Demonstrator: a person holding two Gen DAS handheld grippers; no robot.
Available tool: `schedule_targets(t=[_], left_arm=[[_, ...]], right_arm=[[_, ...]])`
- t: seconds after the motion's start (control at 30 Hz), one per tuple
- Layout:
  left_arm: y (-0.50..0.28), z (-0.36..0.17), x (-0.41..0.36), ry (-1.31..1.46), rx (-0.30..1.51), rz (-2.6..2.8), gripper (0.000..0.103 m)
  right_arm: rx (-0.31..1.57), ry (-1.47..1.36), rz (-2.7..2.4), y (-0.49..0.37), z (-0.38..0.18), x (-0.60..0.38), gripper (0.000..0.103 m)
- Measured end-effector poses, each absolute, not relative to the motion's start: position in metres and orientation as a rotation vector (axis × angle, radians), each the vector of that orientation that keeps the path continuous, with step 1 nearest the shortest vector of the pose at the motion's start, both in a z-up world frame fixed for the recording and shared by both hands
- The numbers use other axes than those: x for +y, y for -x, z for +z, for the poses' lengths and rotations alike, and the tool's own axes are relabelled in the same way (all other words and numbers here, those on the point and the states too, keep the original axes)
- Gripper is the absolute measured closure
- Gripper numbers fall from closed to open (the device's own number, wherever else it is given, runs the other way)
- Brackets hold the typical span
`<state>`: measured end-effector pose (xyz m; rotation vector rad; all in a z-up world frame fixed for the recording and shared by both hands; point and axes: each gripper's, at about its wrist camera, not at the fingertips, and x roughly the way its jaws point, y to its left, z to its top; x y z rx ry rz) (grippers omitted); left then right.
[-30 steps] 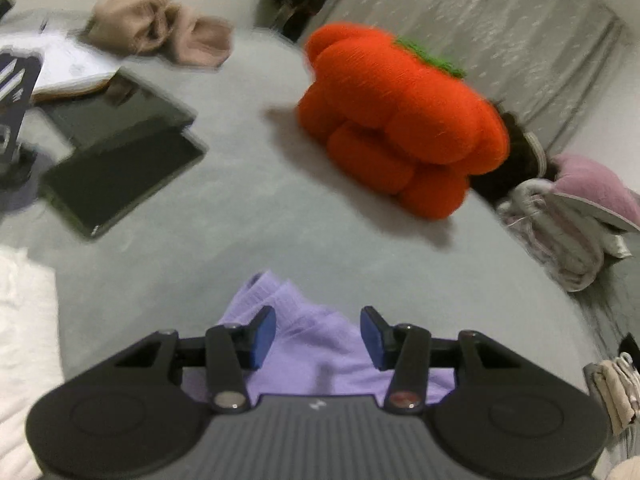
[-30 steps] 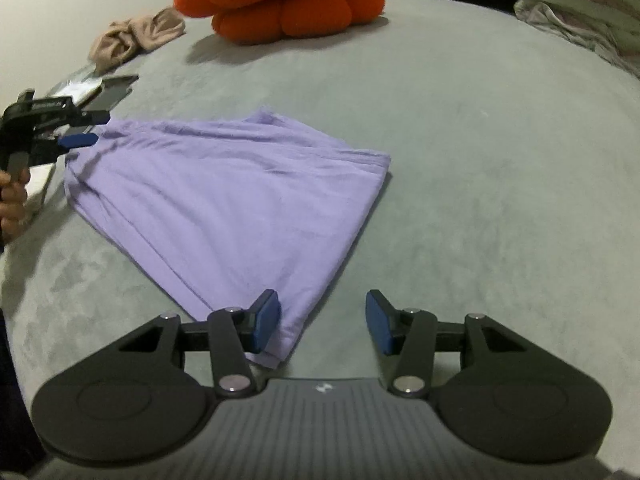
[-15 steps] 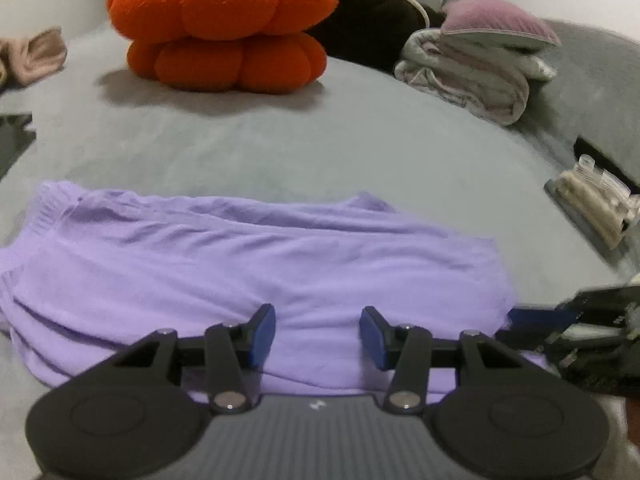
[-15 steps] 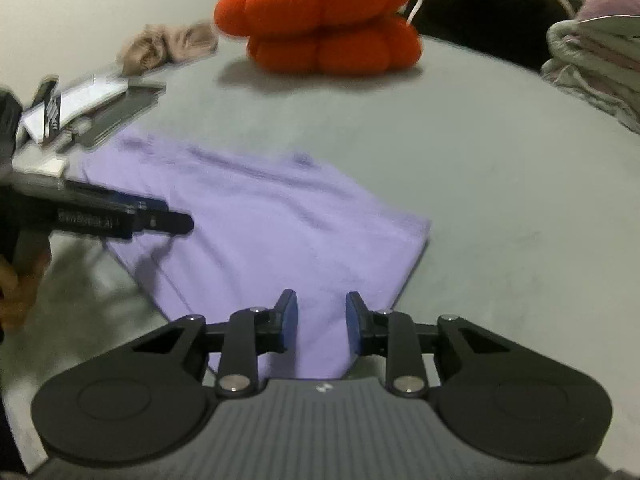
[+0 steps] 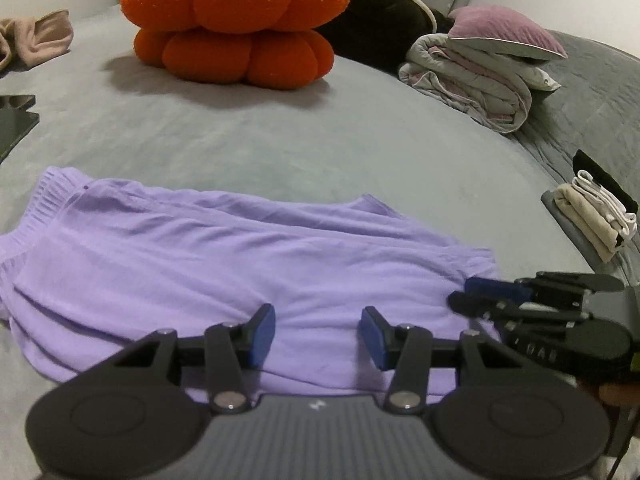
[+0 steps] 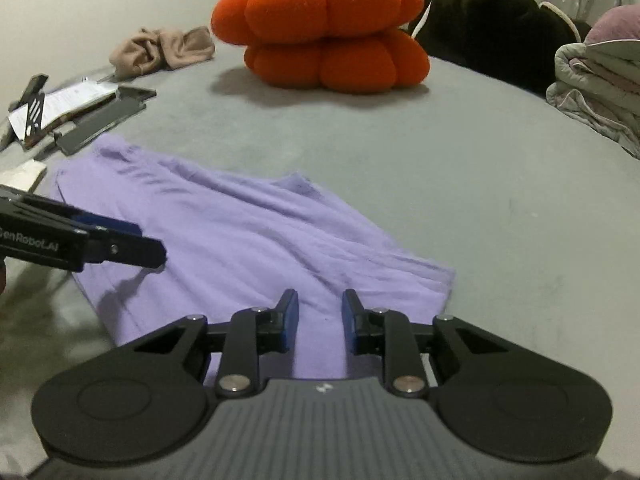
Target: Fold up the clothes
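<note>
A lilac garment [image 5: 240,256] lies flat on the grey bed [image 5: 280,140], its ribbed waistband at the left in the left wrist view. My left gripper [image 5: 318,320] hovers open over the garment's near edge, with nothing between its pads. In the right wrist view the same garment [image 6: 248,236] spreads ahead. My right gripper [image 6: 320,308] sits over its near right corner with the jaws closing; a gap still shows between the pads and the cloth lies flat beneath. Each gripper shows in the other's view: the right gripper [image 5: 460,293] at the garment's right end, the left gripper [image 6: 150,242] over its left part.
An orange pumpkin cushion [image 5: 232,20] stands at the back beside a black garment [image 5: 376,20]. Folded bedding under a mauve pillow [image 5: 480,76] lies back right, with a small stack of folded clothes [image 5: 592,216] at the right edge. A beige cloth [image 6: 164,50], papers and dark tablets [image 6: 100,120] lie at the left.
My left gripper swung from the waistband corner round to the garment's near edge. The right gripper's jaws narrowed a lot and it moved in over the near right corner.
</note>
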<state>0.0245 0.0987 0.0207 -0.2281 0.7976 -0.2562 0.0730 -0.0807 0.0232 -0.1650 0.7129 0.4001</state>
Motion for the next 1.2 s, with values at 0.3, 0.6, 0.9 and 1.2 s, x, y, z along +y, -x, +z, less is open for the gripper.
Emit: schedule_targets(t=[0.3, 0.6, 0.9, 1.2], left_arm=[[-0.024, 0.021, 0.100, 0.231, 0.798, -0.258, 0.054], [-0.022, 0.029, 0.102, 0.299, 0.724, -0.291, 0.050], [-0.023, 0.025, 0.098, 0.242, 0.747, -0.260, 0.051], [-0.022, 0.021, 0.095, 0.157, 0.773, -0.232, 0.051]], right_arm=[[0.728, 0.094, 0.207, -0.083, 0.031, -0.123, 0.076], [0.671, -0.008, 0.300, -0.083, 0.039, -0.117, 0.074], [0.693, 0.013, 0.231, -0.083, 0.036, -0.110, 0.069], [0.757, 0.133, 0.452, -0.046, 0.030, -0.061, 0.070]])
